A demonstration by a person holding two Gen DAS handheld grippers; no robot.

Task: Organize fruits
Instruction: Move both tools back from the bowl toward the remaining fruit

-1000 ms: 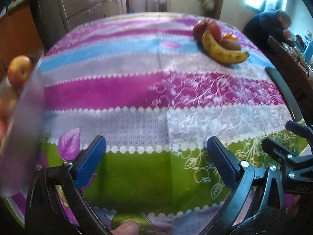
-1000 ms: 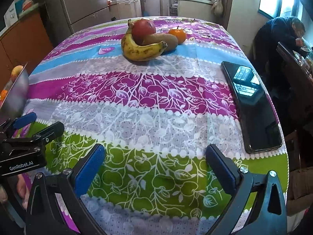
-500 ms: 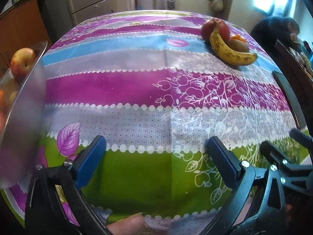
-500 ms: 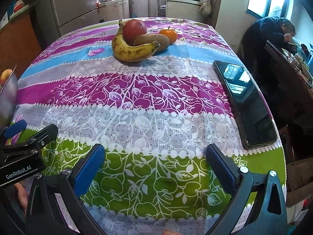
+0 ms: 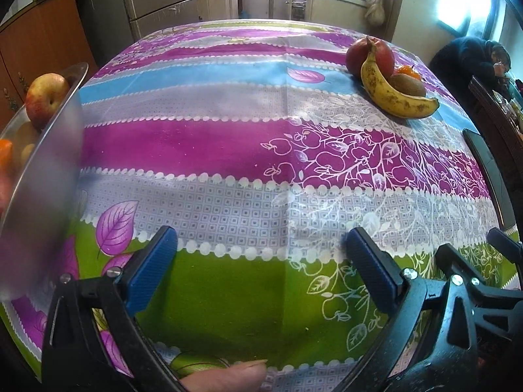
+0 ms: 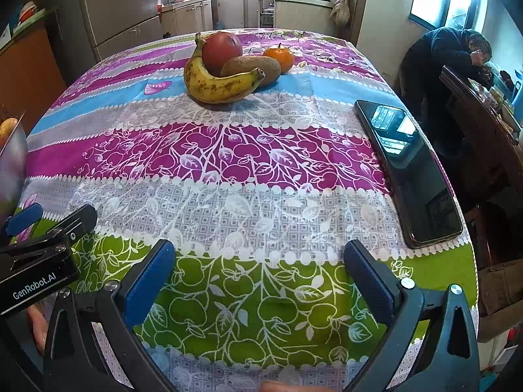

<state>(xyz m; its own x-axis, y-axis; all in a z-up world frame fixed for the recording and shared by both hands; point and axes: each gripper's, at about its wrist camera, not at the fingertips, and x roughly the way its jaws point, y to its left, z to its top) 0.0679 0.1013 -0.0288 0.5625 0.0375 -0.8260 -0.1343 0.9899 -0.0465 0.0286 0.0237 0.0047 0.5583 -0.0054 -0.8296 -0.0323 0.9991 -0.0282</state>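
While both hand-held grippers gape empty | banana (image 6: 219, 86) lies crosswise, tips curling away, against apple (image 6: 221, 53)

The right gripper (image 6: 260, 274) hangs over the near edge of the table (image 6: 228, 202), its blue-padded fingers (image 6: 148, 281) spread wide with nothing between them. At the far end lies a cluster of fruit: a spotted banana (image 6: 217, 81) curls around a red apple (image 6: 221, 53), a kiwi (image 6: 253, 67) touches both, and an orange (image 6: 278, 58) sits just behind the kiwi. A dark phone (image 6: 408, 173) lies flat along the right edge. At lower left the left gripper (image 6: 42, 251) shows, with a metal bowl's (image 6: 13, 160) rim above it.
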